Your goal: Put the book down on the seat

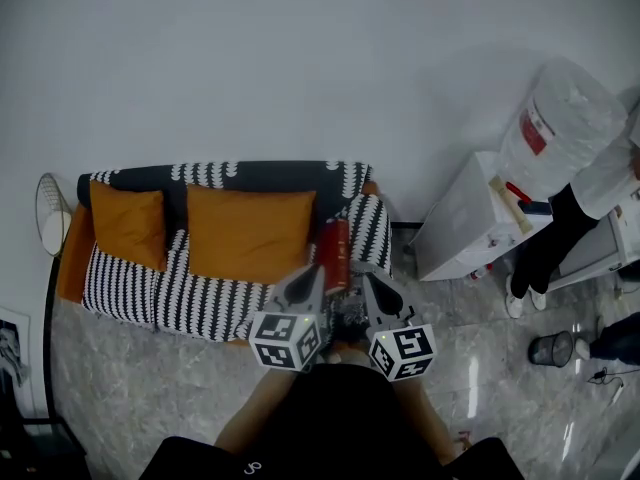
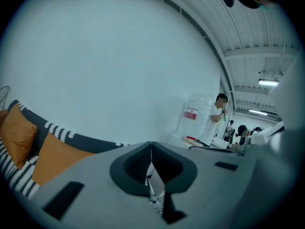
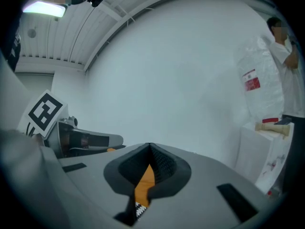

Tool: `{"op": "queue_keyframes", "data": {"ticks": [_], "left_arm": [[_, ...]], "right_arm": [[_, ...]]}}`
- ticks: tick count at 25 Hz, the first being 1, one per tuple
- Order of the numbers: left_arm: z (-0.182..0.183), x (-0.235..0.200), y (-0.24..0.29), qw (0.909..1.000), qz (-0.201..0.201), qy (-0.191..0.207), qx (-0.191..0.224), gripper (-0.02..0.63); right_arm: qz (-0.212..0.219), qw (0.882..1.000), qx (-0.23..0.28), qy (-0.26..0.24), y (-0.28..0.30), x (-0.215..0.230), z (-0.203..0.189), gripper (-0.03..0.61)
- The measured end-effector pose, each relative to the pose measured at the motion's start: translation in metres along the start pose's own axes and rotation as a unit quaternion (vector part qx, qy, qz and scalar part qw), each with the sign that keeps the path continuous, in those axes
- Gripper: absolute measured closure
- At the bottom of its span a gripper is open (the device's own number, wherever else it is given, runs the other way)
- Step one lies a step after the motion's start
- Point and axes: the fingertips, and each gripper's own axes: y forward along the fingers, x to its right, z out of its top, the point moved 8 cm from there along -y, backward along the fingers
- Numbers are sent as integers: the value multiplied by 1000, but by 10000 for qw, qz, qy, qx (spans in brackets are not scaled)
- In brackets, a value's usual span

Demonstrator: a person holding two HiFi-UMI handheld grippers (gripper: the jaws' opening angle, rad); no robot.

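At the far left of the head view, a round white wire frame [image 1: 50, 213] stands by the end of a sofa [image 1: 150, 288] covered in black-and-white zigzag cloth. Two orange cushions lean on its back: a small one [image 1: 127, 223], then a larger one [image 1: 250, 233]. Just right of the larger cushion the red book [image 1: 334, 253] stands on edge on the seat, against the patterned armrest [image 1: 368, 230].

The left gripper [image 1: 316, 273] and right gripper [image 1: 366, 280] point at the sofa on either side of the book's near end; whether either touches it cannot be told. Further right come a white cabinet [image 1: 455, 223], a tall plastic-wrapped white object [image 1: 560, 118], a person [image 1: 560, 233] in a white top and dark trousers, and a small dark bin [image 1: 551, 349].

The left gripper view shows its jaws closed tip to tip on nothing, with zigzag cloth behind the slit below. It also takes in a ribbed ceiling with strip lights [image 2: 268, 82] and more people [image 2: 240, 130] beyond the cabinet.

The right gripper view shows jaws likewise pressed together and empty, orange cushion behind the gap, and the other gripper's marker cube [image 3: 45, 111] at left.

Grey marbled tiles form the floor [image 1: 150, 378], and the wall [image 1: 300, 58] is plain white.
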Motion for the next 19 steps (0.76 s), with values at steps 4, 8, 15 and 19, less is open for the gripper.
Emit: {"op": "queue_keyframes", "data": {"ticks": [4, 8, 15, 19], "left_arm": [[-1, 2, 2, 10000, 4, -17, -5, 601], [-1, 2, 3, 10000, 11, -13, 7, 601], [-2, 1, 5, 10000, 34, -27, -2, 601], [-3, 0, 5, 10000, 36, -29, -5, 601]], "right_arm": [[1, 10000, -16, -9, -1, 3, 0, 569], [-10, 10000, -17, -3, 0, 5, 0, 569], [20, 10000, -40, -5, 2, 6, -2, 569], [12, 10000, -50, -5, 4, 7, -3, 569]]}}
